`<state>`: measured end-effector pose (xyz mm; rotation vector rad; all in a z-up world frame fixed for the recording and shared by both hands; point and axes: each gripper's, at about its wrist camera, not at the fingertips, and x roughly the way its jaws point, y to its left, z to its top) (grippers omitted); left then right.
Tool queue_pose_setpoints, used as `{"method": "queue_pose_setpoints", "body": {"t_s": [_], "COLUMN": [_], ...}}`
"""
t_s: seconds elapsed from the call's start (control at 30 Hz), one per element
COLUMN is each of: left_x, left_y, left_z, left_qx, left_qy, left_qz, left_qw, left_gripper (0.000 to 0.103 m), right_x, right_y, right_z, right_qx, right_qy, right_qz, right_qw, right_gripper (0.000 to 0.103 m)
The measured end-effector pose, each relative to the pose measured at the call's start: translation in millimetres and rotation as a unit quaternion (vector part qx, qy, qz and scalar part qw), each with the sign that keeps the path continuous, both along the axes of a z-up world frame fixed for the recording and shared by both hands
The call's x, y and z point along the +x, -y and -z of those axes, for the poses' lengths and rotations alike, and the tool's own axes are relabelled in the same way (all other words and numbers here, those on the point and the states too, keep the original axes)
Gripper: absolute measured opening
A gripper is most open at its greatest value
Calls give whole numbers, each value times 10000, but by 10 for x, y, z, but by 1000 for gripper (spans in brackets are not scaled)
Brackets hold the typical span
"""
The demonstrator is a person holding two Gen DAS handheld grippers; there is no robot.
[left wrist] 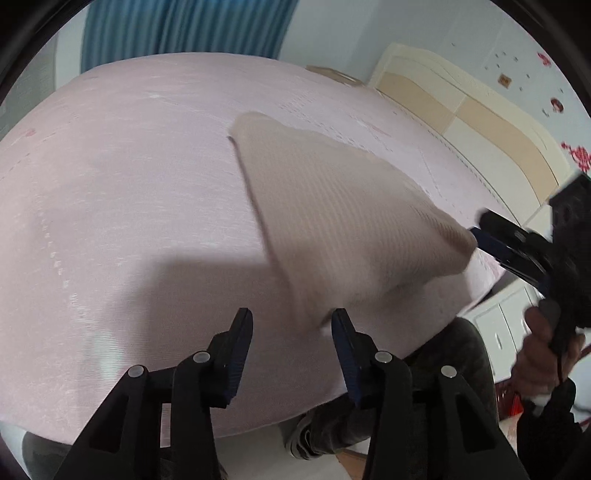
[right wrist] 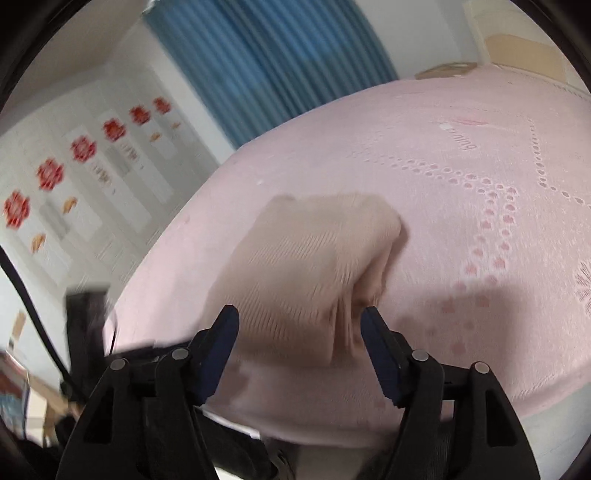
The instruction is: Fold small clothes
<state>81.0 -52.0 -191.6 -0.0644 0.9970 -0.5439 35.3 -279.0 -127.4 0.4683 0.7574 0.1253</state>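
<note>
A small beige ribbed garment [left wrist: 332, 206] lies on the pink bed cover [left wrist: 129, 184], blurred by motion. My left gripper [left wrist: 291, 325] is open, its right finger at the garment's near corner. My right gripper [right wrist: 299, 321] is open, with the garment's near edge [right wrist: 295, 277] between its fingers. In the left wrist view the right gripper [left wrist: 476, 236] touches the garment's right corner, held by a hand.
A blue curtain [left wrist: 184, 26] hangs behind the bed. A cream and tan headboard [left wrist: 480, 110] stands at the right. White wardrobe doors with red decorations [right wrist: 81, 155] are on the left. The bed's near edge [left wrist: 258, 424] and the person's legs are below.
</note>
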Motion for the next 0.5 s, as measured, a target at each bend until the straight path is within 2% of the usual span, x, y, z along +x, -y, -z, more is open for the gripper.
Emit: {"method": "queue_pose_setpoints", "body": {"t_s": [0.1, 0.2, 0.3, 0.5], "left_x": [88, 198, 299, 486], "left_y": [-121, -309, -540, -877], "left_z": [-28, -71, -102, -106], "left_qx": [172, 218, 175, 44], "left_qy": [63, 145, 182, 222], "left_qz": [-331, -639, -878, -1164], "left_qw": [9993, 9976, 9958, 9929], "left_gripper": [44, 44, 44, 44], "right_x": [448, 745, 909, 1128], "right_y": [-22, 0, 12, -38], "right_z": [206, 447, 593, 680], "right_qx": [-221, -95, 79, -247], "right_qy": [-576, -1075, -1253, -1344], "right_qz": [343, 545, 561, 399], "right_qw": [9975, 9927, 9905, 9898], "right_gripper": [68, 67, 66, 67]}}
